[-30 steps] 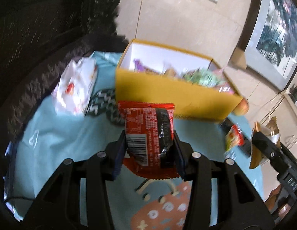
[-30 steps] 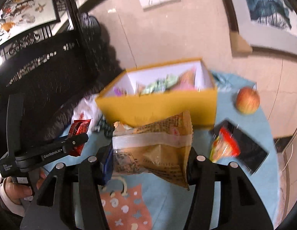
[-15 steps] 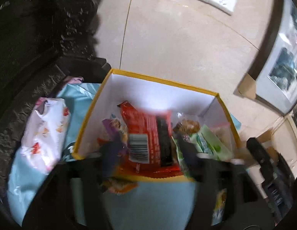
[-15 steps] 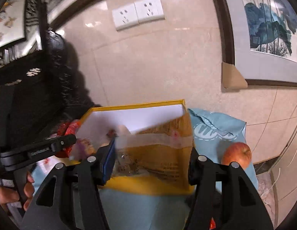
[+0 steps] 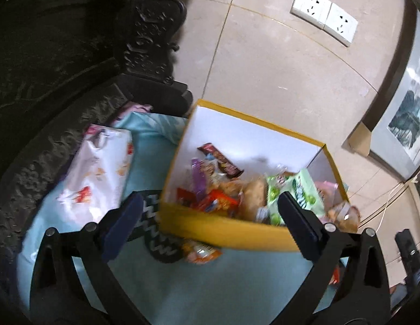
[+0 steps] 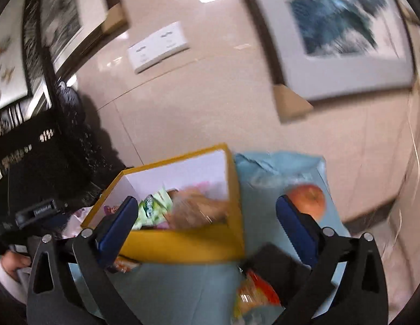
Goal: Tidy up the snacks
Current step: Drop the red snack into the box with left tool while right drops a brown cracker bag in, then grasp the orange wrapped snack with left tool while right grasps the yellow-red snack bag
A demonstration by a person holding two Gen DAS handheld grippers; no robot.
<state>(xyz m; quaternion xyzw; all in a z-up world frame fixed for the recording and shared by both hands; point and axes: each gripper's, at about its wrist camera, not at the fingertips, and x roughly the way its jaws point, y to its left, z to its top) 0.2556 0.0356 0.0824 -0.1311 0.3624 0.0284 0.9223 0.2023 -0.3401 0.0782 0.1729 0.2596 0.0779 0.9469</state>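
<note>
I hold both grippers above a table with a pale blue cloth [image 5: 237, 284]. My left gripper [image 5: 210, 222] and right gripper [image 6: 207, 222] both gape wide and hold nothing. The yellow box [image 5: 223, 230] sits ahead at 12 o'clock, already heaped with snacks. A loose orange packet [image 6: 253, 295] lies at 5 o'clock of the box. I would pick it next, gripping its edge squarely, since the film looks slippery.
</note>
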